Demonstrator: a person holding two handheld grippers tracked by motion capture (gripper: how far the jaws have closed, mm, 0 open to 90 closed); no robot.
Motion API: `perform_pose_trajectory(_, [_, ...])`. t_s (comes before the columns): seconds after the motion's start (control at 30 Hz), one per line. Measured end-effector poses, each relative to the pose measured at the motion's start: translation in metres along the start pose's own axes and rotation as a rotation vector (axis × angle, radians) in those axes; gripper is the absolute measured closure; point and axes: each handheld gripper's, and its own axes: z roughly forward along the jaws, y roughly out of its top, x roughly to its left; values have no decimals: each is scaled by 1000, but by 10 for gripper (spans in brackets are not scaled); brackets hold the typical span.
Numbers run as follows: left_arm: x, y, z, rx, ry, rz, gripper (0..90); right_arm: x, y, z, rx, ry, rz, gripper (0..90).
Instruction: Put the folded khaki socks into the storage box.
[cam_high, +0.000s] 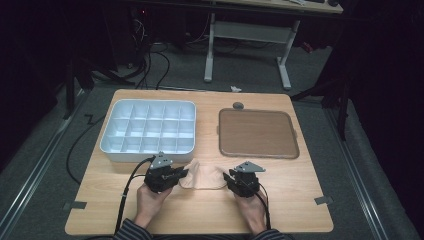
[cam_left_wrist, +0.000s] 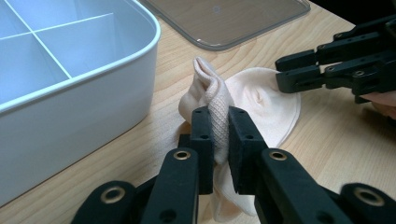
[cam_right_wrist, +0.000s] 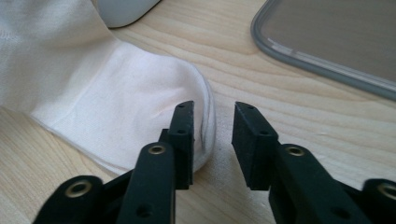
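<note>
We are working on a cream sock (cam_high: 202, 177) that is lying in the lower middle of the high view, between our two hands, just below the white divided box (cam_high: 149, 131) and to the lower left of the flat brown lid (cam_high: 258, 133).

We judge the main risk to be a loss of the fold. The left gripper (cam_left_wrist: 219, 135) is pinching a bunched ridge of the sock, pads pressed together on the ribbed part, while the right gripper (cam_right_wrist: 212, 140) is standing spread, with the rounded end of the sock lying under its left jaw and nothing squeezed between the pads. If we are pulling with the left hand alone, the free end may drag over the wooden table (cam_high: 200, 220) and the sock may open again or twist. The ridge may also slip out of the pads, because only a narrow strip is caught.

In the high view both hands are coming in from the bottom edge, low over the table, with the grippers pointing inward toward each other, left (cam_high: 170, 177) and right (cam_high: 235, 181).
</note>
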Motion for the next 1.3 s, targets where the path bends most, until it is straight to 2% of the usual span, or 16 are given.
perform_pose_trajectory(0.1, [-1, 1, 0, -5, -3, 3, 820, -3, -2, 3, 11, 29, 25, 767])
perform_pose_trajectory(0.3, [-2, 1, 2, 0, -13, 4, 819, 2, -3, 4, 14, 51, 16, 848])
perform_pose_trajectory(0.63, [-4, 2, 2, 2, -35, 1, 817, 14, -2, 6, 16, 78, -13, 855])
perform_pose_trajectory(0.73, [-7, 3, 5, 16, -42, 13, 817, 16, -2, 7, 16, 85, -10, 856])
perform_pose_trajectory(1.0, [-12, 7, 12, 37, -46, 29, 814, 17, -4, 10, 10, 99, -5, 854])
perform_pose_trajectory(1.3, [-16, 10, 19, 58, -50, 39, 809, 18, -4, 10, 19, 93, -14, 852])
